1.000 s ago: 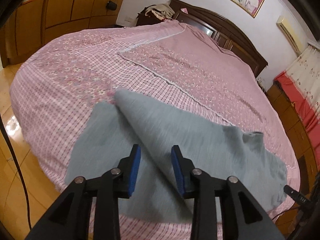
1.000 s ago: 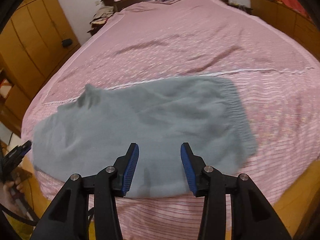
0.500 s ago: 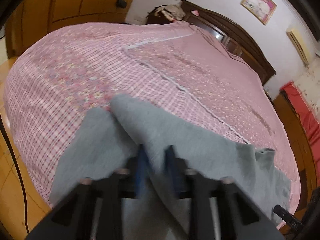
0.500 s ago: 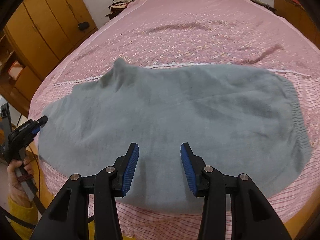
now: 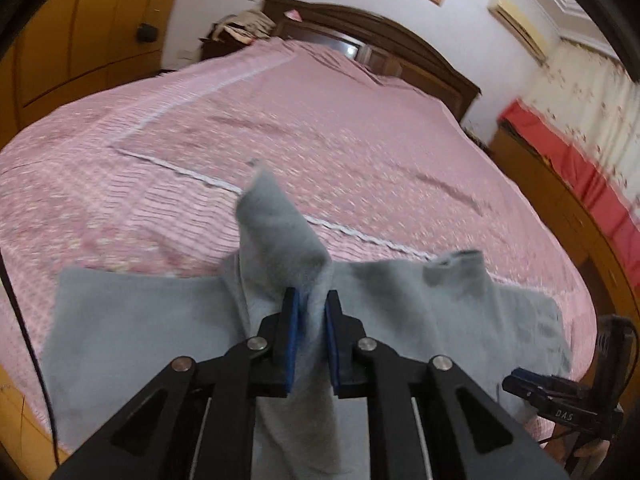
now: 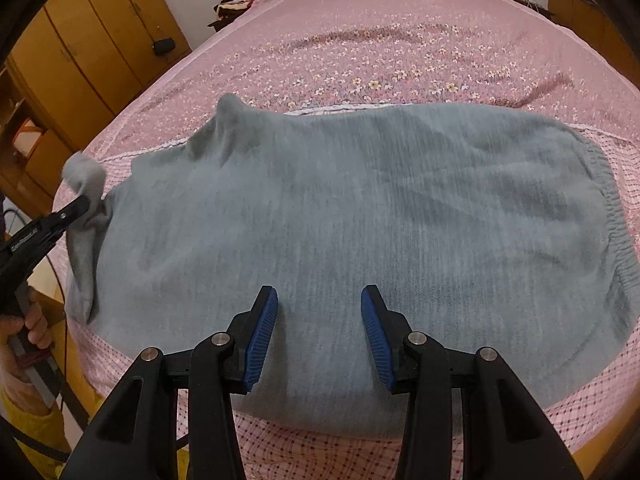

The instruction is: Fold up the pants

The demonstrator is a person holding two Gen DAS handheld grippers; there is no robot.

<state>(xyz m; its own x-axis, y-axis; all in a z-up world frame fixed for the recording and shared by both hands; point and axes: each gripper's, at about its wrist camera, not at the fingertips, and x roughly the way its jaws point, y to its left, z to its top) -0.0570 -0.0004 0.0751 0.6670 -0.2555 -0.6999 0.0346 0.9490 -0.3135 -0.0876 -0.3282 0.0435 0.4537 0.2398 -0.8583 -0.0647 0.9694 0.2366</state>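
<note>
The grey pants lie spread across the near part of a bed under a pink patterned bedspread, the elastic waistband toward the right edge in the right wrist view. The left gripper has its blue pads pressed onto a raised ridge of the pants fabric at the leg end, the jaws easing apart slightly with the cloth between them. The right gripper hovers over the near edge of the pants, jaws partly apart and holding nothing
</note>
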